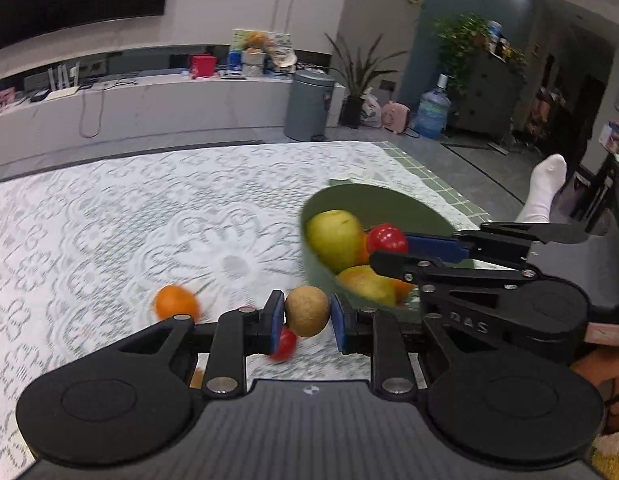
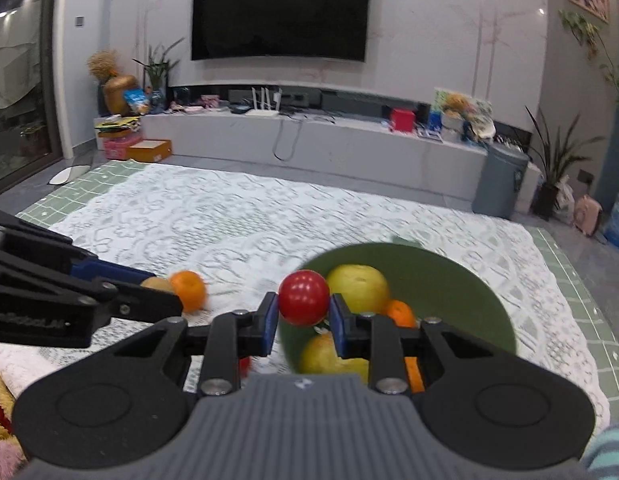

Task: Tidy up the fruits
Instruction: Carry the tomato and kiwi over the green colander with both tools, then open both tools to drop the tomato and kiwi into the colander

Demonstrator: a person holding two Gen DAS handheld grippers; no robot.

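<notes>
My left gripper [image 1: 307, 318] is shut on a brown kiwi-like fruit [image 1: 307, 310], lifted above the lace cloth. My right gripper [image 2: 303, 318] is shut on a red tomato [image 2: 304, 298] held over the near rim of the green bowl [image 2: 461, 276]. That bowl [image 1: 373, 196] holds yellow-green apples [image 1: 335, 236] and small oranges [image 2: 401, 312]. On the cloth lie a loose orange [image 1: 176, 302] and a small red fruit [image 1: 284, 344] below the left fingers. In the right wrist view the left gripper [image 2: 149, 286] reaches in from the left, beside the orange [image 2: 188, 290].
A white lace cloth [image 1: 109, 220] covers the table, with green gridded mat at its edges. A person's white-socked foot [image 1: 547, 184] shows at the right. Behind are a TV bench, a grey bin [image 1: 309, 104], plants and a water jug.
</notes>
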